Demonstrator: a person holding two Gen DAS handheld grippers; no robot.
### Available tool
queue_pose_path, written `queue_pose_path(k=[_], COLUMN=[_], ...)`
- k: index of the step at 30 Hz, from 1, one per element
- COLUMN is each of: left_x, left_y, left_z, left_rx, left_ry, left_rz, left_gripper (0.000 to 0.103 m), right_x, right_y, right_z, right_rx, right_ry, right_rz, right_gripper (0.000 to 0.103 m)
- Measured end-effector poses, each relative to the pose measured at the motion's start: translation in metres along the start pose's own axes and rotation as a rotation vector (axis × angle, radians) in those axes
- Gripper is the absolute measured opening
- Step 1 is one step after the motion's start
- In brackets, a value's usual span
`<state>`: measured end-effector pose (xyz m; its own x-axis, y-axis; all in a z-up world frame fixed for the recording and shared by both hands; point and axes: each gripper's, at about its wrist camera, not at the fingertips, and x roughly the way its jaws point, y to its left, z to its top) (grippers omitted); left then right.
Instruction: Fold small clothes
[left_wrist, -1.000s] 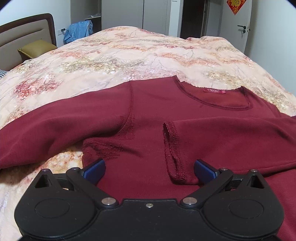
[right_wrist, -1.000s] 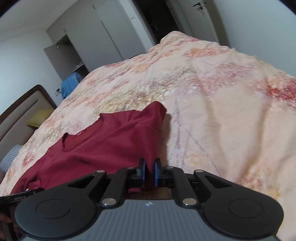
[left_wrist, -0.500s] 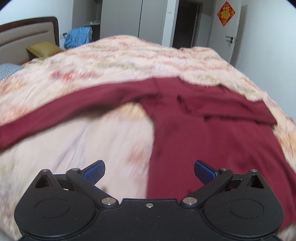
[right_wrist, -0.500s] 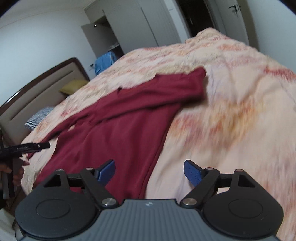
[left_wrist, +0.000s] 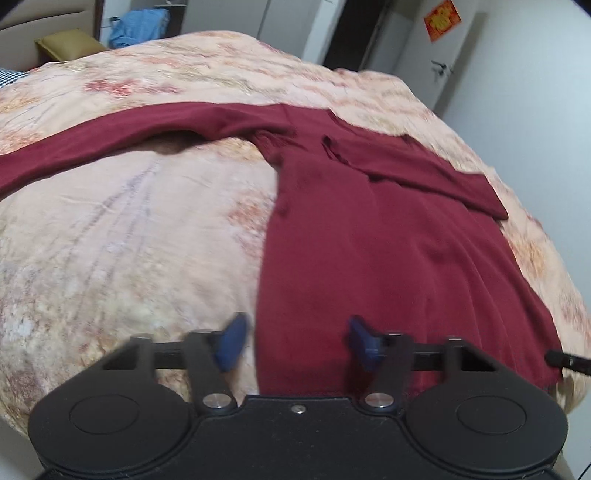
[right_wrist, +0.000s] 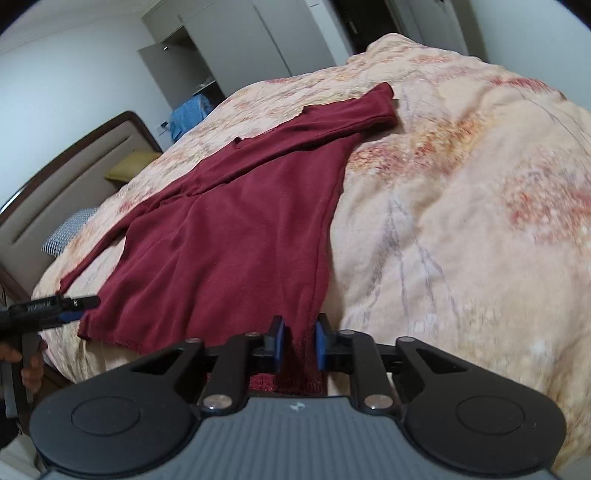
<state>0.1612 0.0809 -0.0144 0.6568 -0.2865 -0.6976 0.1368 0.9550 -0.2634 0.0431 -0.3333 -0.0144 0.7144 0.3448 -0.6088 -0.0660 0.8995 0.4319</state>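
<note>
Now both grippers close at the hem corners of the dark red long-sleeved knit shirt spread on the floral bed, left gripper unclamped, right gripper nearly pinching fabric, next lifting hem toward collar.

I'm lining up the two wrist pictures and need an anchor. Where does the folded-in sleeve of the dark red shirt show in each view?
Left wrist view: the folded-in sleeve lies upper right of centre, slanting across the dark red shirt.
Right wrist view: the same sleeve lies top centre, its fold pointing right.
Shared landmark: the blue garment by the wardrobe, top left in the left view, upper left in the right.
</note>
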Motion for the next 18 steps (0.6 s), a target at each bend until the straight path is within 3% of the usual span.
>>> queue_pose_path(k=[4, 10, 18], left_x=[-0.006, -0.036, -0.055], left_y=[-0.007, -0.019, -0.013], left_z=[0.001, -0.002, -0.024], left_rx=[-0.018, -0.043, -0.100], left_ry=[0.010, -0.040, -0.062], left_rz=[0.013, 0.022, 0.007], left_gripper=[0.005, 0.004, 0.004], right_x=[-0.006, -0.030, -0.056], right_y=[0.002, 0.007, 0.004], right_z=[-0.001, 0.007, 0.007], right_rx=[-0.020, -0.079, -0.119], right_ry=[-0.019, -0.063, -0.038], right_rz=[-0.014, -0.017, -0.026], right_gripper=[0.006, 0.005, 0.005])
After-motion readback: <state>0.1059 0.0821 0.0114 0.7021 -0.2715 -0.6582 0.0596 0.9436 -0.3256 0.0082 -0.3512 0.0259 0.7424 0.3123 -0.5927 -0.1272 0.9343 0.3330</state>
